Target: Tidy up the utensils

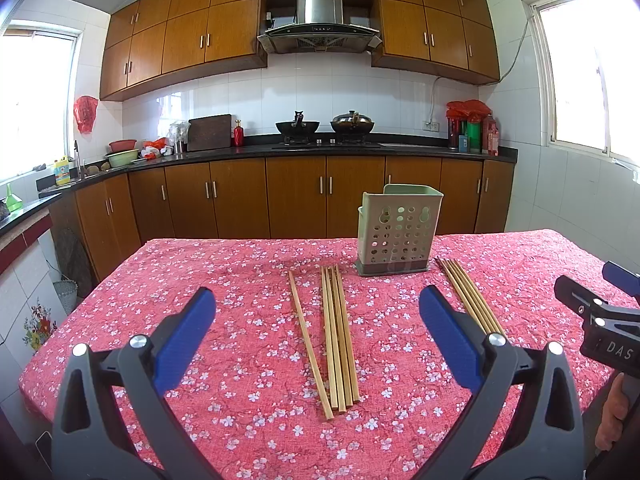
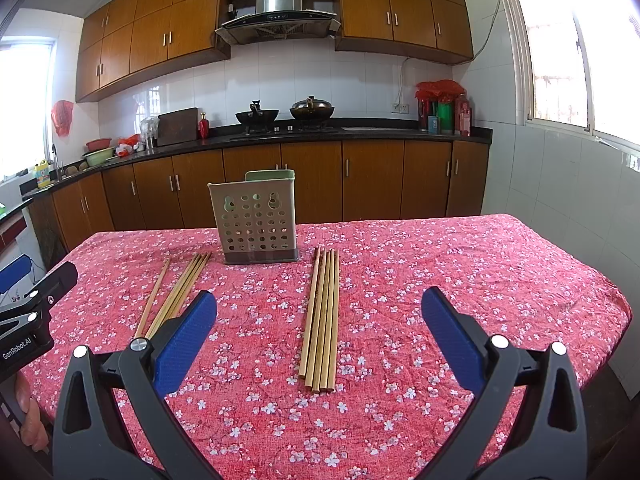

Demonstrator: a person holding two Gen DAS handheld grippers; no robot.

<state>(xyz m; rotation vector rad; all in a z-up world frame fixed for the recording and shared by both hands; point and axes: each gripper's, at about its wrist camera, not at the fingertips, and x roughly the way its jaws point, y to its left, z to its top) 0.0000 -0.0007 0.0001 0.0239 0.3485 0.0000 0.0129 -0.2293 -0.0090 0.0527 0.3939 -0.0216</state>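
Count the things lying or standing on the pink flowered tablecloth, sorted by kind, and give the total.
Chopsticks: 10
Holder: 1
Total: 11

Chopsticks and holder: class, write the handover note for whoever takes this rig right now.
Left gripper: open, empty, above the table.
Right gripper: open, empty.
Perforated holder stands upright on the pink floral tablecloth; nothing shows above its rim.
Left chopstick bundle lies flat, with one stray chopstick beside it.
Right chopstick bundle lies flat.
Done: nothing.
Left: put all the chopsticks into the holder.
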